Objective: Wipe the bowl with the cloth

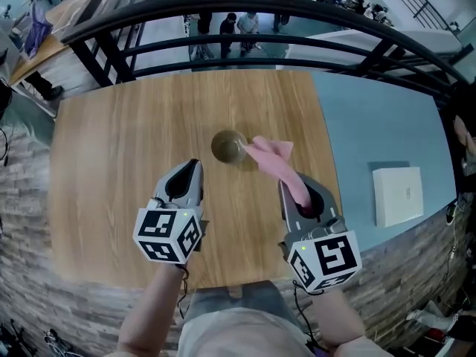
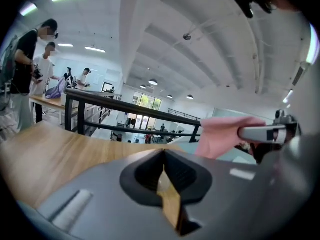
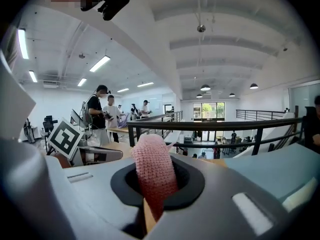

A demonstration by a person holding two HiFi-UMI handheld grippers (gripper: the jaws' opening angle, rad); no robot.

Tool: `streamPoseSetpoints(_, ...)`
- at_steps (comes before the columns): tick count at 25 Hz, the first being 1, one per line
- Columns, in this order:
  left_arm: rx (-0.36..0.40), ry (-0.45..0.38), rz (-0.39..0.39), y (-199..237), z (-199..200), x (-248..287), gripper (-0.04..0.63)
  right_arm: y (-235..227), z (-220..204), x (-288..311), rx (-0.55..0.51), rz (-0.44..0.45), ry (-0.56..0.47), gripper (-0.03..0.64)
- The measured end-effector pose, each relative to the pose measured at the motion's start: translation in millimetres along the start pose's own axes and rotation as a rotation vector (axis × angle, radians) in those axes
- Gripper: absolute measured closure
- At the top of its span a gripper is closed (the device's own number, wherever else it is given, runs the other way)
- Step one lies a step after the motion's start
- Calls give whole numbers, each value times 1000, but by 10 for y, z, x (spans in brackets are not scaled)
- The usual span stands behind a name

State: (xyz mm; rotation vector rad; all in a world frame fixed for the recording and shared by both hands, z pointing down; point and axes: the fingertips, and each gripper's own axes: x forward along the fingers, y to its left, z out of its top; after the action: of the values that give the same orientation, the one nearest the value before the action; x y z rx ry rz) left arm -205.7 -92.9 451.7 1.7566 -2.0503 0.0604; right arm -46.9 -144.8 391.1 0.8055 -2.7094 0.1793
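Right gripper [image 1: 296, 193] is clamped on the pink cloth [image 1: 274, 161], with a knitted fold squeezed between its jaws in the right gripper view [image 3: 151, 174]. Left gripper [image 1: 193, 166] is shut with nothing in it, jaws pressed together over bare wood. The bowl [image 1: 228, 146] sits upright at the centre of the table [image 1: 111, 162], mouth to the ceiling, just above and between the two grippers in the head view. The cloth runs as a long strip from the jaws at lower right up and left, and its loose end reaches the bowl's right rim; whether it touches, I can't tell. By my reading the wipe itself isn't on yet. Next the cloth end needs to go down into the bowl, and the left gripper must open to steady the rim.
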Motion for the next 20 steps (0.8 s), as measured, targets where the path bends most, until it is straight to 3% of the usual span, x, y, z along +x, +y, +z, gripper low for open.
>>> streamPoseSetpoints(7, 160, -83, -6, -364, 430, -442, 592, 174, 417, -427, -23, 36, -82, 600)
streamPoseSetpoints(12, 231, -120, 5, -517, 629, -760, 592, 375, 651, -658, -44, 85, -117, 600)
streamPoseSetpoints(20, 215, -142, 18, -609, 590, -1099, 594, 622, 601, -879, -6, 122, -149, 601)
